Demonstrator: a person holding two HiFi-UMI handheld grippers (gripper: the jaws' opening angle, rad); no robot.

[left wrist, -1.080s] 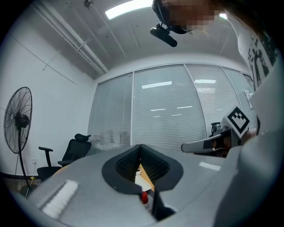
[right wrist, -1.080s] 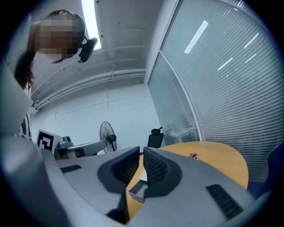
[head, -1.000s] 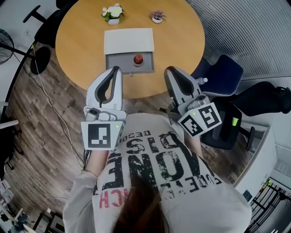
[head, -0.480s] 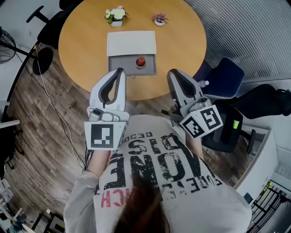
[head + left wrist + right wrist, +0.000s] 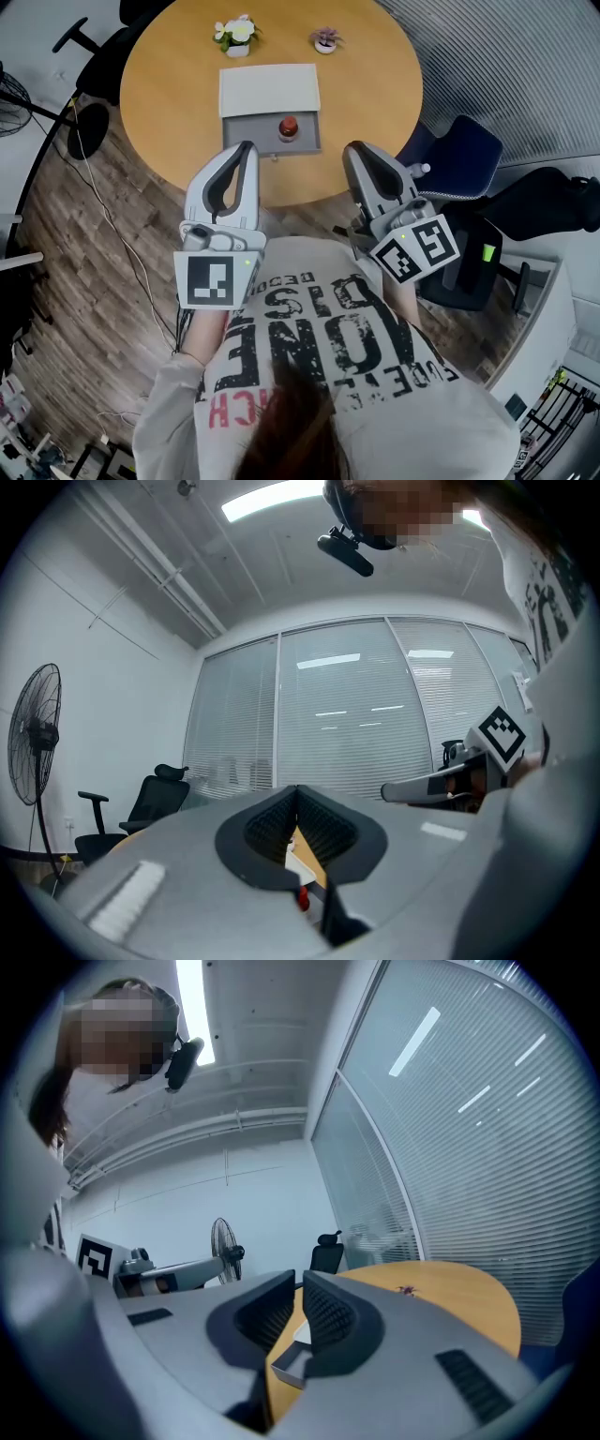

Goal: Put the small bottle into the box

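Surface: a round wooden surface (image 5: 169, 84) seen from above, with the person standing at its near edge.
Left hand-held gripper: the left hand-held gripper (image 5: 246, 146) is level at the near rim, left of the box. Its jaws are pressed together at the tips and hold nothing.
Right hand-held gripper: the right hand-held gripper (image 5: 352, 148) is level at the near rim, right of the box. Its jaws are closed to a thin slit and hold nothing.
Box: a box (image 5: 270, 91) in the middle of the surface, pale on its far part and open and grey on its near part.
Plants: two little potted plants (image 5: 234, 31) beyond the box, well apart.
Bottle: a small red-topped bottle (image 5: 288, 125) stands upright inside the open grey part, between and beyond both grippers, touching neither.
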